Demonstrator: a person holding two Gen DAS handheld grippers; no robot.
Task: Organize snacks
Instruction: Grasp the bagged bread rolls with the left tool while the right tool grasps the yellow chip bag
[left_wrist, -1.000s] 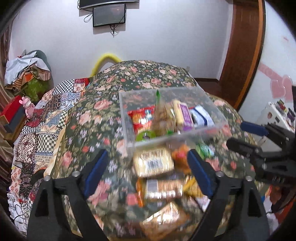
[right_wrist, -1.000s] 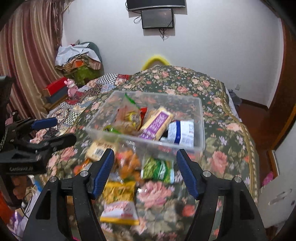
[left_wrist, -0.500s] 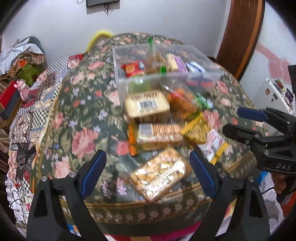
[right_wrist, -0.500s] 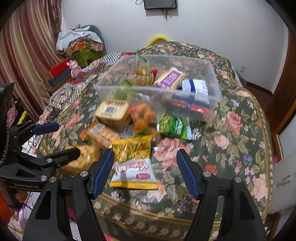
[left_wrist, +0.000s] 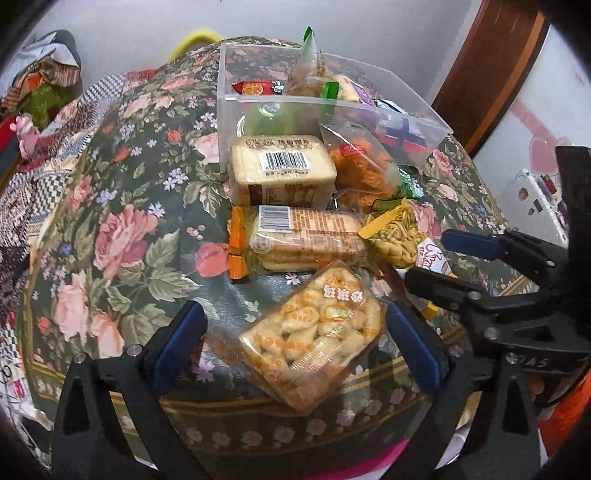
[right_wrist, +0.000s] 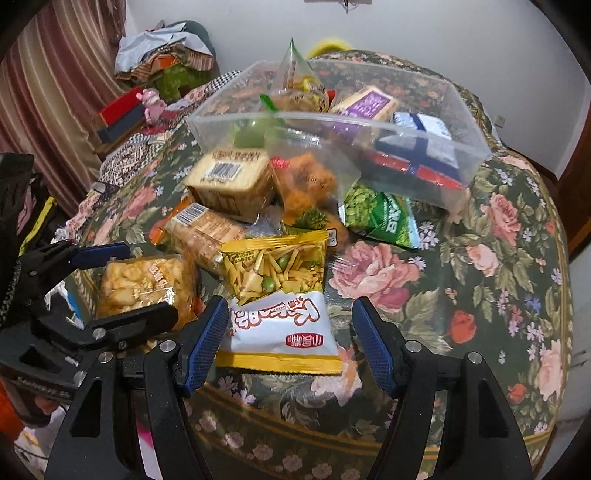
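Observation:
A clear plastic bin (left_wrist: 406, 122) (right_wrist: 424, 136) on the floral table holds several snack packs. Loose snacks lie in front of it. My left gripper (left_wrist: 295, 343) is open, its fingers either side of a clear pack of golden puffs (left_wrist: 317, 336) near the table's front edge; the pack also shows in the right wrist view (right_wrist: 144, 284). My right gripper (right_wrist: 288, 339) is open, its fingers either side of a yellow and white snack bag (right_wrist: 277, 295). Behind lie a biscuit sleeve (left_wrist: 306, 236), a barcoded cake pack (left_wrist: 280, 170), an orange snack bag (left_wrist: 362, 170) and a green bag (right_wrist: 380, 218).
The floral tablecloth (right_wrist: 498, 258) covers a round table with its edge just below both grippers. Patchwork bedding (left_wrist: 44, 147) and piled clothes (right_wrist: 166, 48) lie at the left. A wooden door frame (left_wrist: 491, 66) stands at the right.
Both grippers have pulled back from the bin and dropped toward the table's front edge. The left now straddles the puff pack, the right the yellow and white bag.

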